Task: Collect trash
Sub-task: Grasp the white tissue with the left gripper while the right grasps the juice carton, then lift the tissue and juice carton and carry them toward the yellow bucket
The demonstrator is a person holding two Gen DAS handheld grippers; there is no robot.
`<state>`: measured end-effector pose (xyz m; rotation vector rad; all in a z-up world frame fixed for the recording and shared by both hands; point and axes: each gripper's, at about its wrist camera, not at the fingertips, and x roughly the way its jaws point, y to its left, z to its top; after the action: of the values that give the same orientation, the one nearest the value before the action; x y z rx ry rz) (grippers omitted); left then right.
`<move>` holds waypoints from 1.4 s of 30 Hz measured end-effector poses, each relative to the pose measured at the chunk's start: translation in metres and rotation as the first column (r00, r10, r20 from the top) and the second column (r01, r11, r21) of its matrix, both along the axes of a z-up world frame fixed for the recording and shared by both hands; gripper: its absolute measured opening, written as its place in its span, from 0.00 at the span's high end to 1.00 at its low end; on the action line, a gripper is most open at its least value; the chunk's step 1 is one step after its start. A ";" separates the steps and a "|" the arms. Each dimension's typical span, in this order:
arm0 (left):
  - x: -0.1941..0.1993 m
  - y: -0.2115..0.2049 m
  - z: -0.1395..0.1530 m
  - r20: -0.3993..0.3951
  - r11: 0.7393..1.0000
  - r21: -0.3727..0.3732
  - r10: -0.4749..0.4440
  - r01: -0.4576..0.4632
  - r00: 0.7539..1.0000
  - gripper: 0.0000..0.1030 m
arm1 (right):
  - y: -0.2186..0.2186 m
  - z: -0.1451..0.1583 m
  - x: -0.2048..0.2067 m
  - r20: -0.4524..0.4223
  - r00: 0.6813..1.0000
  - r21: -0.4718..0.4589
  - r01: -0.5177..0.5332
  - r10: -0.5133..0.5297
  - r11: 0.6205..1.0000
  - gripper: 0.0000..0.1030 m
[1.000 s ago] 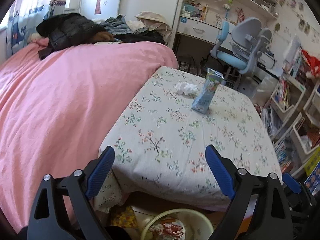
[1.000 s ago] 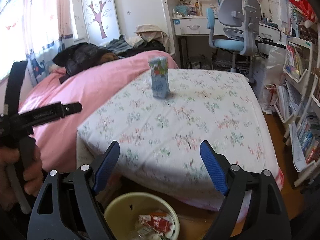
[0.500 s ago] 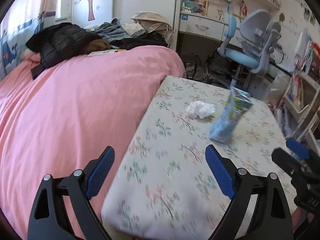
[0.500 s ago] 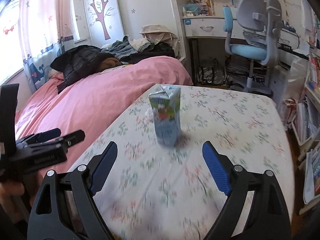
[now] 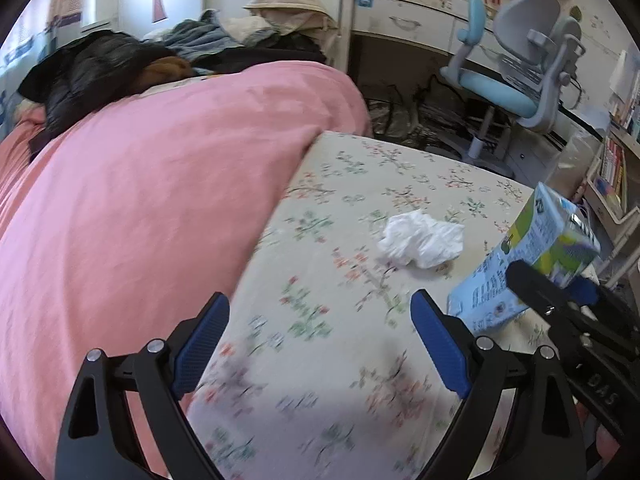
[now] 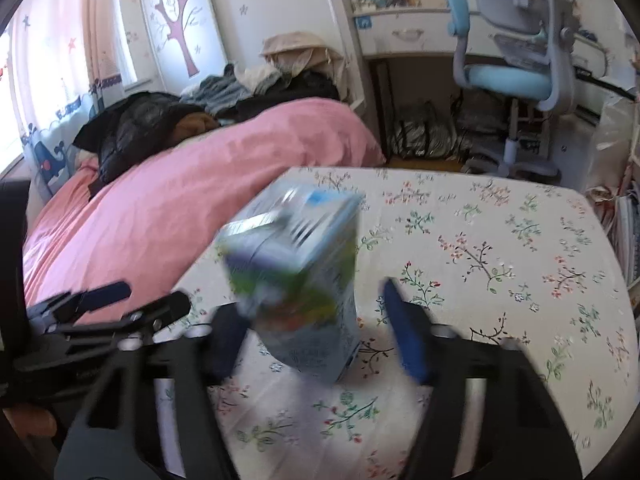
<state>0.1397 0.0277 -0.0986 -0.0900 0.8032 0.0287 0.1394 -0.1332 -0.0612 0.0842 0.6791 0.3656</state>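
Counting one carton (image 6: 298,280), one tissue (image 5: 420,240).

A floral tablecloth (image 5: 360,184) covers the table, whose left edge abuts a bed under a pink duvet (image 5: 140,200). A black jacket (image 6: 132,128) and heaped clothes (image 5: 240,32) lie at the bed's far end. Beyond the table's far edge, a blue-and-grey desk chair (image 6: 520,60) stands at a white desk (image 5: 400,20).

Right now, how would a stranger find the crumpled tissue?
Look at the floral table beside the pink bed. The tissue lies just left of the blue carton. It is the only white, wrinkled thing there.
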 end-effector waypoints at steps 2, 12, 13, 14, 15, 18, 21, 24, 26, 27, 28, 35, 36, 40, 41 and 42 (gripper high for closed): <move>0.009 -0.006 -0.001 0.004 1.000 -0.016 -0.019 0.019 1.000 0.12 | -0.008 -0.001 0.004 -0.013 1.000 0.003 -0.014 0.014 1.000 0.67; 0.073 -0.042 -0.022 -0.055 0.996 -0.078 -0.055 0.050 0.997 0.11 | -0.062 0.023 -0.022 0.018 0.999 0.054 -0.028 0.027 0.998 0.71; 0.077 -0.042 -0.026 -0.072 0.996 -0.074 -0.051 0.045 0.996 0.11 | -0.066 0.024 -0.023 0.015 0.999 0.059 -0.031 0.030 0.998 0.71; 0.082 -0.041 -0.032 -0.087 0.996 -0.078 -0.051 0.044 0.995 0.13 | -0.069 0.024 -0.023 0.011 0.999 0.062 -0.034 0.033 0.998 0.71; 0.083 -0.039 -0.035 -0.095 0.995 -0.087 -0.054 0.045 0.994 0.28 | -0.070 0.024 -0.023 0.008 0.999 0.064 -0.036 0.035 0.997 0.71; 0.084 -0.039 -0.033 -0.094 0.990 -0.106 -0.100 0.090 0.991 0.70 | -0.073 0.024 -0.021 -0.003 0.999 0.087 -0.043 0.043 0.995 0.71; 0.077 -0.035 -0.028 -0.073 0.990 -0.100 -0.109 0.101 0.991 0.79 | -0.073 0.028 -0.020 -0.002 0.999 0.112 -0.048 0.049 0.992 0.71; 0.064 -0.024 -0.018 -0.047 0.984 -0.143 -0.116 0.108 0.992 0.82 | -0.074 0.034 -0.025 0.011 0.998 0.134 -0.058 0.057 0.989 0.71; 0.056 -0.020 -0.012 -0.028 0.980 -0.167 -0.116 0.110 0.993 0.82 | -0.073 0.040 -0.031 0.020 0.998 0.151 -0.066 0.063 0.986 0.71; 0.049 -0.017 -0.006 -0.016 0.977 -0.182 -0.116 0.111 0.993 0.82 | -0.073 0.042 -0.033 0.021 0.998 0.159 -0.068 0.065 0.985 0.71; 0.042 -0.015 -0.001 -0.005 0.976 -0.189 -0.115 0.112 0.993 0.82 | -0.074 0.046 -0.038 0.025 0.997 0.170 -0.071 0.068 0.983 0.71; -0.020 -0.016 0.038 0.078 0.977 -0.167 -0.122 0.134 0.989 0.82 | -0.079 0.066 -0.078 0.057 0.996 0.244 -0.081 0.069 0.966 0.71; -0.031 -0.016 0.042 0.087 0.978 -0.160 -0.123 0.136 0.989 0.82 | -0.081 0.067 -0.084 0.057 0.996 0.255 -0.080 0.068 0.964 0.71; -0.062 -0.016 0.047 0.098 0.983 -0.128 -0.121 0.134 0.988 0.82 | -0.086 0.067 -0.118 0.055 0.996 0.303 -0.079 0.066 0.950 0.71; -0.071 -0.016 0.048 0.101 0.983 -0.122 -0.121 0.133 0.987 0.82 | -0.086 0.067 -0.126 0.054 0.996 0.309 -0.080 0.067 0.948 0.71; -0.076 -0.017 0.048 0.103 0.984 -0.118 -0.122 0.134 0.987 0.82 | -0.086 0.066 -0.133 0.052 0.996 0.313 -0.081 0.068 0.946 0.71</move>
<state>0.0636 0.0109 -0.0502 -0.1563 0.7135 -0.1462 0.0064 -0.2195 0.0053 0.3549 0.5802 0.5461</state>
